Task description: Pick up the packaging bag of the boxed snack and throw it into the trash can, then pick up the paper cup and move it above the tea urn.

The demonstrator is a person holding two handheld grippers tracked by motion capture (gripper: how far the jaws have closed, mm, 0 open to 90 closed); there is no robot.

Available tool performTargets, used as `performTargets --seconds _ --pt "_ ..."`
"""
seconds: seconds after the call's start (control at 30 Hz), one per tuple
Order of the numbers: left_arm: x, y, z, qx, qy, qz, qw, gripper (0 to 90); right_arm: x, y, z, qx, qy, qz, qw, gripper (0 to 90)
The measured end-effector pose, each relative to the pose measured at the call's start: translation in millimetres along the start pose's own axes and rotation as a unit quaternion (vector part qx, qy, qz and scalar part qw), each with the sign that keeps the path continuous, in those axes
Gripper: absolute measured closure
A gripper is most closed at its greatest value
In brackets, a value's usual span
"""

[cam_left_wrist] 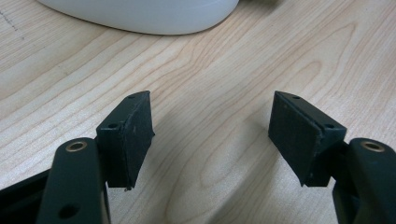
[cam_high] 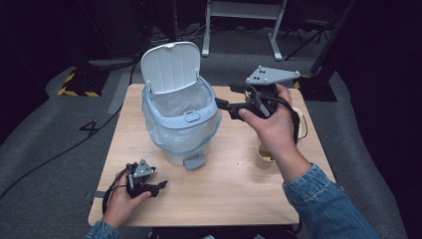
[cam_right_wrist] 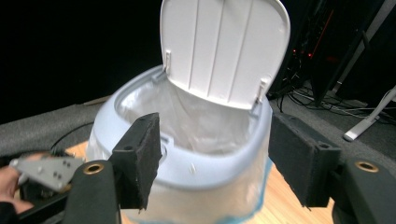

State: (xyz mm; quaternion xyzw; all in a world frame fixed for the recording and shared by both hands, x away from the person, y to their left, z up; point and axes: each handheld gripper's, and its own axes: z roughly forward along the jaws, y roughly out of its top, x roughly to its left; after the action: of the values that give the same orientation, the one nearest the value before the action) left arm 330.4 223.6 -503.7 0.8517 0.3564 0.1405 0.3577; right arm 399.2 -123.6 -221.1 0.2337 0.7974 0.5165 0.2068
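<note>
The right gripper (cam_high: 222,105) is hovering beside the rim of the pale blue-and-white plastic pedal bin (cam_high: 181,124), its black jaws standing wide apart with nothing between them and touching nothing. The bin is sitting on the light wooden table (cam_high: 224,184), its white hinged lid (cam_high: 170,65) standing up and a clear plastic liner (cam_right_wrist: 201,116) showing inside. The left gripper (cam_high: 160,186) is resting low near the table's near-left corner, jaws likewise spread and empty, just in front of the bin's base. A small beige paper cup (cam_high: 264,156) is standing right of the bin.
</note>
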Motion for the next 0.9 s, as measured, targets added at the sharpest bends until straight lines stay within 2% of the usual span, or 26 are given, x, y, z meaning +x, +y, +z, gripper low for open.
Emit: performTargets --seconds 0.2,0.33,0.5,0.67,0.7,0.77,0.83,0.9 --pt "-0.1 -0.2 -0.1 0.001 -0.001 -0.001 1.0 30.9 -8.3 -22.7 -25.6 0.007 0.014 -0.003 0.9999 32.1" --pt "0.3 -0.1 -0.1 0.001 -0.002 0.0 1.0 30.6 -14.0 -37.1 -41.1 0.011 0.017 -0.011 0.9997 27.4" --pt "0.4 0.0 -0.1 0.001 -0.002 0.0 1.0 30.5 -23.8 -59.0 -59.1 0.016 0.018 -0.006 0.9997 20.3" --pt "0.3 0.0 -0.1 0.001 -0.003 0.0 1.0 30.2 -34.1 -87.0 -71.7 0.018 -0.001 0.008 0.9998 18.5" --pt "0.7 0.2 -0.1 0.002 -0.004 0.005 1.0 29.4 -35.6 -93.1 -73.6 0.022 -0.007 0.009 0.9997 18.3" --pt "0.0 0.3 0.6 0.003 -0.008 0.002 1.0 27.5 -38.6 -105.2 -76.1 0.031 -0.014 0.012 0.9993 18.4" --pt "-1.5 1.1 1.7 0.006 -0.014 -0.001 0.9999 23.6 -40.9 -117.4 -77.5 0.041 -0.021 0.016 0.9988 18.3" --pt "-3.4 2.2 3.2 0.011 -0.015 0.006 0.9998 18.6 -42.6 -129.1 -78.6 0.051 -0.031 0.017 0.9981 18.4"
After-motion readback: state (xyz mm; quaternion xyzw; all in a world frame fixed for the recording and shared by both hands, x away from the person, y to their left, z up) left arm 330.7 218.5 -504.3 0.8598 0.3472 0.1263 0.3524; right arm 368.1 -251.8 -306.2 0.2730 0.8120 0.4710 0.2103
